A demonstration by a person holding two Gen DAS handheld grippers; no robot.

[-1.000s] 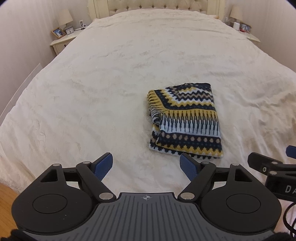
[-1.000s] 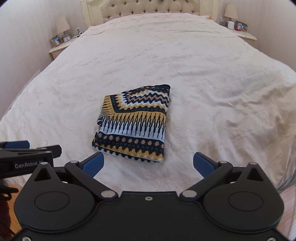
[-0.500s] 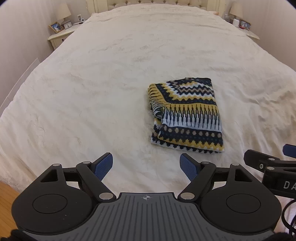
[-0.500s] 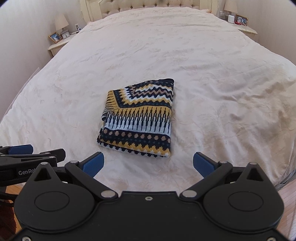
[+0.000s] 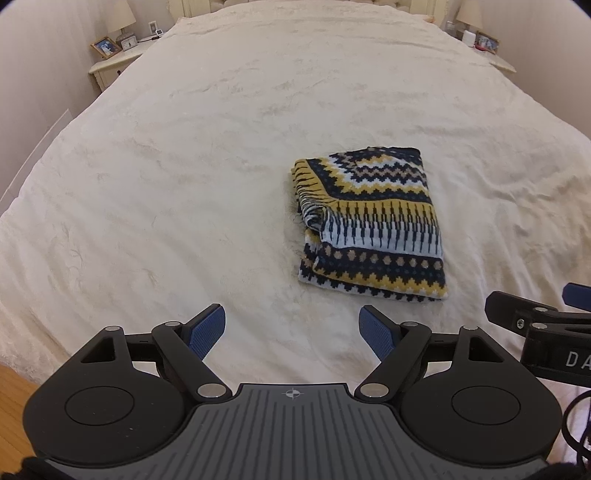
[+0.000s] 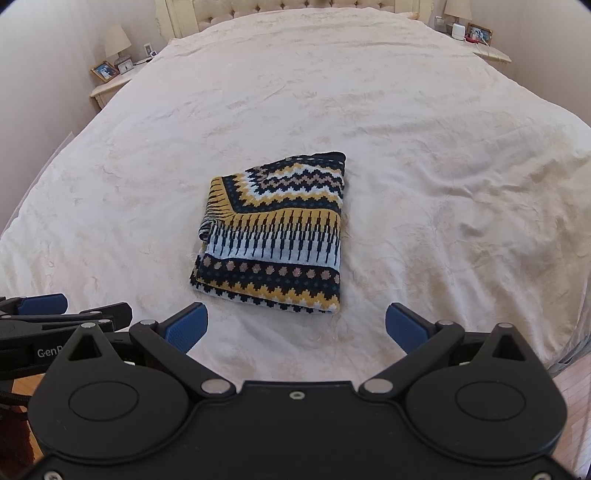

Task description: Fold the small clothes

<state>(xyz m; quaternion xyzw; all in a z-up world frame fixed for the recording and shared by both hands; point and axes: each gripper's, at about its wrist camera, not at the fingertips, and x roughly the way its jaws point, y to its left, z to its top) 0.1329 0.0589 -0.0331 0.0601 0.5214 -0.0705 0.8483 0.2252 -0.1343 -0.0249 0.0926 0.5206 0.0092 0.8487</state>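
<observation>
On the far left, a cream wooden nightstand [image 5: 110,68] carries a framed photo [image 5: 104,47], a small clock [image 5: 127,43] and a white-shaded table lamp [image 5: 119,14].

The wide bed with its cream, softly wrinkled bedspread [image 5: 184,166] fills most of both views, and a tufted cream headboard [image 6: 280,9] closes its far end.

The left gripper [image 5: 291,328] hovers over the near edge of the bed, its blue-padded fingers [image 5: 207,328] spread wide with only bedspread between them; it is released and grasps nothing.

Ahead of it and to its right lies the folded knitted sweater with navy, mustard, white and tan zigzag bands [image 5: 369,225], flat on the bedspread as a compact rectangle, with loose layered edges showing on its left side. In the right wrist view the same sweater [image 6: 273,232] sits ahead of the fingers, slightly left of centre.

The right gripper [image 6: 295,326] is also released, its blue-padded fingers [image 6: 404,326] set far apart just short of the sweater's near hem, not touching it.

At the far right, a second nightstand [image 6: 491,55] holds another framed photo [image 6: 479,34].
</observation>
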